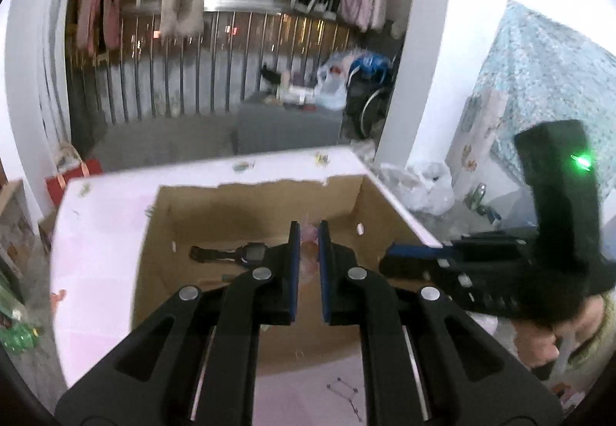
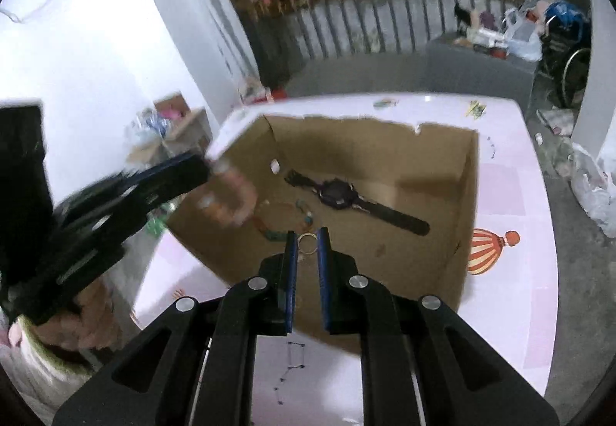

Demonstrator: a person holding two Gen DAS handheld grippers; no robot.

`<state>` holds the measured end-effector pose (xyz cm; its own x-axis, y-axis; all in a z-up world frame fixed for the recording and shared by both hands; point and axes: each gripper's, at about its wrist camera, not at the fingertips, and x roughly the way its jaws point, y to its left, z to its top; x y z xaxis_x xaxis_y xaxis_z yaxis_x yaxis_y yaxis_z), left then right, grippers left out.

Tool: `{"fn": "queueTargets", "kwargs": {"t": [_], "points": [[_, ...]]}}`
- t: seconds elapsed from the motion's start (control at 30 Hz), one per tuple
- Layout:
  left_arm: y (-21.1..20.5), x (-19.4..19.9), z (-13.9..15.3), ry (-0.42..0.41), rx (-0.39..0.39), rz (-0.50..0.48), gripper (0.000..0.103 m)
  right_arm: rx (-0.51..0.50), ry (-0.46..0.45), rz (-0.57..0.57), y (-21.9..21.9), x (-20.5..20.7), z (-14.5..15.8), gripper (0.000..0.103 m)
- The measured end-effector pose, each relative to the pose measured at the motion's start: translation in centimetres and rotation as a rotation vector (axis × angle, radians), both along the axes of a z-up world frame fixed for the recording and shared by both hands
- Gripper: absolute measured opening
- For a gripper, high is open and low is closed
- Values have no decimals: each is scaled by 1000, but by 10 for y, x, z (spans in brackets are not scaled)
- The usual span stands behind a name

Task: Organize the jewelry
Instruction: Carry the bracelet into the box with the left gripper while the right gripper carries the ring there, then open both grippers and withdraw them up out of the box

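A black wristwatch (image 2: 356, 201) lies flat in the open cardboard box (image 2: 467, 195), just ahead of the right gripper (image 2: 307, 247), its jaws narrowed on nothing; the left gripper (image 1: 308, 239), likewise nearly closed and empty, hovers above the box on a pink table (image 2: 508, 295).

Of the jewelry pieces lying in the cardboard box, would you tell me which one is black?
The black wristwatch, stretched flat across the box floor; the thin gold ring and beaded bracelet beside it are coloured, not black.

table (image 2: 512, 195): pink-white patterned top | on it: open cardboard box (image 2: 467, 202)
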<state>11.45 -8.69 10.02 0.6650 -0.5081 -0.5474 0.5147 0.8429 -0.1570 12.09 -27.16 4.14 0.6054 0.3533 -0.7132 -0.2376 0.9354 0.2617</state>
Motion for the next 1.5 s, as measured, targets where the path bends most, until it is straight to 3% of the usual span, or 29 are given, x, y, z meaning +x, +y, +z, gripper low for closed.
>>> {"fn": "queueTargets", "kwargs": {"t": [0.23,0.43,0.47,0.53,0.6,0.7,0.77,0.83,0.97,1.07,1.23,1.37,1.5], "points": [[-33,72,-55,218,90,-10,8,-153,97,56,10,33,-23,11],[-45,86,-81,298,131,1,10,-250,182,64,14,46,-42,12],[-44,86,-81,298,124,3,12,-255,189,61,13,46,-44,12],[-45,83,-77,291,122,13,32,-251,196,46,11,44,-45,15],[-42,75,-71,255,122,20,38,-234,193,28,8,40,-43,25],[-36,65,-58,213,129,41,50,-203,156,5,1,30,-32,29],[-26,55,-45,174,116,59,53,-170,110,-17,-4,20,-19,34],[-13,46,-31,135,100,95,64,-145,59,-53,-12,12,-6,44],[30,31,-4,41,64,233,76,-109,1,-165,-38,1,11,56],[69,31,3,20,44,356,85,-68,34,-236,-58,5,5,61],[119,54,-23,148,10,490,85,54,164,-271,-72,15,-24,62],[126,68,-52,288,-53,437,85,137,240,-271,-70,19,-43,62],[117,71,-70,363,-110,339,85,89,238,-280,-60,18,-44,63]]}}
